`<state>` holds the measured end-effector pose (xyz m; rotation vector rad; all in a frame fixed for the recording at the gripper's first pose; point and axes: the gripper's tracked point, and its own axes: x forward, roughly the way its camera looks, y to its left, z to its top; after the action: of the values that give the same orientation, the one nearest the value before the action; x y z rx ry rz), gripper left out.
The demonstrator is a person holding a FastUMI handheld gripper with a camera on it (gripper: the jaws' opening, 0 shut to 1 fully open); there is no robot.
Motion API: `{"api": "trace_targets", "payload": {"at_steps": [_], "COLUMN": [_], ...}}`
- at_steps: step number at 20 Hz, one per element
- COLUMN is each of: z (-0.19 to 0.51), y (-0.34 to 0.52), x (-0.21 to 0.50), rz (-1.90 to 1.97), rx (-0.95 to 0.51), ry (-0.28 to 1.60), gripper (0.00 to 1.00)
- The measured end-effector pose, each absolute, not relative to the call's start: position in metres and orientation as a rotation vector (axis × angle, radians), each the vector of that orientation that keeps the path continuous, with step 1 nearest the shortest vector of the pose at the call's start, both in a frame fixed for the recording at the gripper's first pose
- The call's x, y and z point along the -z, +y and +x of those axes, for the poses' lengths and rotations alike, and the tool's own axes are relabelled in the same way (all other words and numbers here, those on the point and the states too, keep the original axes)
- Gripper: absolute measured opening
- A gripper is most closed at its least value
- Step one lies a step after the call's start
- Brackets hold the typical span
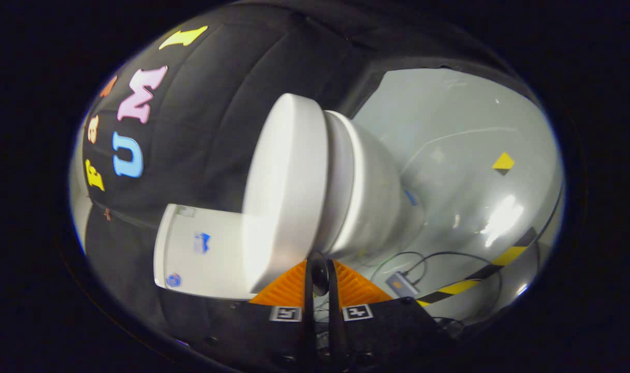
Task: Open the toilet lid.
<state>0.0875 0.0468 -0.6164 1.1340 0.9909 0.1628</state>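
Here the closed toilet lid (286, 191) lies just beyond the near-closed tongs (319, 269).

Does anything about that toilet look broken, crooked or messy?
Nothing looks damaged or spilled. The white toilet appears sideways because the gripper is rolled; its white lid lies closed. A small grey box and cables sit loose on the floor.
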Motion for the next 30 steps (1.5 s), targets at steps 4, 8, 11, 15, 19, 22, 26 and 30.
{"api": "trace_targets", "payload": {"at_steps": [4, 8, 11, 15, 19, 22, 26, 30], "z": [0.087, 0.087, 0.090, 0.094, 0.101, 0.101, 0.100, 0.099], "y": [0.058, 0.059, 0.060, 0.068, 0.079, 0.098, 0.116, 0.139], "x": [0.608, 0.597, 0.570, 0.535, 0.484, 0.455, 0.425, 0.399], "rz": [1.098, 0.996, 0.969, 0.785, 0.720, 0.657, 0.552, 0.493], "rx": [-0.157, -0.102, -0.086, -0.072, -0.064, -0.072, -0.052, -0.052], "ry": [0.961, 0.996, 0.968, 0.950, 0.903, 0.886, 0.860, 0.832], "gripper": [0.17, 0.13, 0.12, 0.11, 0.11, 0.11, 0.11, 0.11]}}
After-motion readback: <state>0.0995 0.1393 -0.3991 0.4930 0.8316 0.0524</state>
